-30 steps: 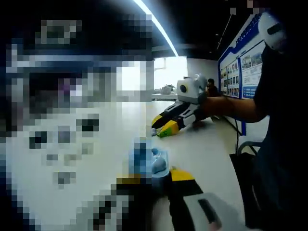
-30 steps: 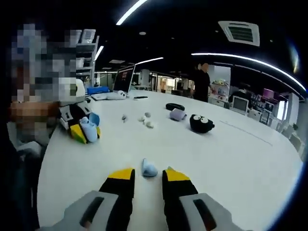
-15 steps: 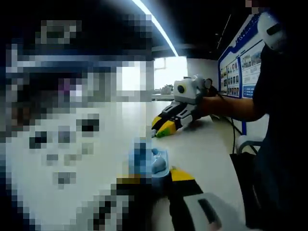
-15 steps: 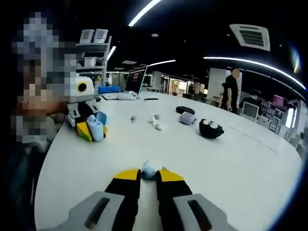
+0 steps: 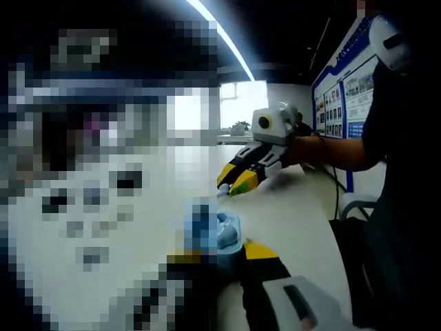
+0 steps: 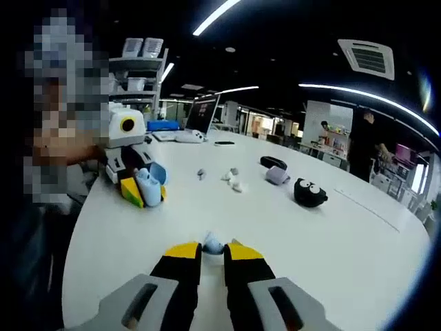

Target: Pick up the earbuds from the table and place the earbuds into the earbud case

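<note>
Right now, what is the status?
Right claw shut on earbud. Left claw holds open blue case. Nothing between them on the table.

So the right gripper (image 6: 212,249) has its yellow-tipped jaws pinched nearly together on a small pale blue earbud (image 6: 212,243), tips just off the white table (image 6: 344,234) in the right gripper view. In the left gripper view it sits further out to the right, angled down with its tips low over the tabletop, and the person's bare forearm (image 5: 337,153) runs back from it to a dark sleeve.

The left gripper (image 5: 219,252) is clamped on the open light blue earbud case (image 5: 213,229), holding it upright. In the right gripper view it's off to the left, resting near the table edge, case held at its tips.
</note>
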A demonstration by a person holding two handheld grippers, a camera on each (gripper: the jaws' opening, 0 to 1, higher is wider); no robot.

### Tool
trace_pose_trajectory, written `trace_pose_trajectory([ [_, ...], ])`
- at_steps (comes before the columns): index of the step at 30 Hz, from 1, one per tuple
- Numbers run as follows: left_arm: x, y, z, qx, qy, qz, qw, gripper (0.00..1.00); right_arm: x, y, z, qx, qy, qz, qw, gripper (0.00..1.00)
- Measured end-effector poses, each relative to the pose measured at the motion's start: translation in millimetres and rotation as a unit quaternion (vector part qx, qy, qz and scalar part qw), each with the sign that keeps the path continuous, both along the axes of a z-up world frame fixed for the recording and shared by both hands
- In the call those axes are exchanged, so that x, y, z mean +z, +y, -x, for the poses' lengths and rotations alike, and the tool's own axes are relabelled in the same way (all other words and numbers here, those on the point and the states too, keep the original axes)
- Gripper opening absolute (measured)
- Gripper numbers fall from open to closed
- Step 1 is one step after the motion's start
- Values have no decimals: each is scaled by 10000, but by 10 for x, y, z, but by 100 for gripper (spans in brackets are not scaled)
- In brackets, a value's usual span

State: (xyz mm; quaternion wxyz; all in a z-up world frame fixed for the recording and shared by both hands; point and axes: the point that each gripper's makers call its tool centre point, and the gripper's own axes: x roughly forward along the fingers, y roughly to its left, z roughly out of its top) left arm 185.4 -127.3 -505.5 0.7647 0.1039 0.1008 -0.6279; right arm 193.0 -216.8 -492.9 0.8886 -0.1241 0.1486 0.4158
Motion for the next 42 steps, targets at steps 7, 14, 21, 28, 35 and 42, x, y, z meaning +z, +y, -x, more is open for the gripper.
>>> trace_pose_trajectory([
  [7, 2, -3, -2, -1, -26, -1, 10000, 19, 346, 288, 145, 483, 96, 18, 9988, 13],
  [14, 2, -12, -7, -2, -51, -1, 10000, 19, 531, 545, 217, 924, 147, 442, 9946, 13],
  [21, -2, -16, -13, -1, -50, 0, 10000, 19, 551, 688, 212, 1027, 290, 867, 9905, 13],
  [28, -3, -18, -7, -5, -84, 0, 10000, 19, 416, 765, 227, 1038, 528, 1219, 9857, 13],
  [35, -3, -16, -2, -7, -112, 2, 9999, 19, 311, 803, 192, 1042, 695, 1575, 9795, 13],
  [42, -2, -13, 1, -12, -106, 4, 9999, 19, 299, 662, 178, 957, 695, 1586, 9802, 13],
])
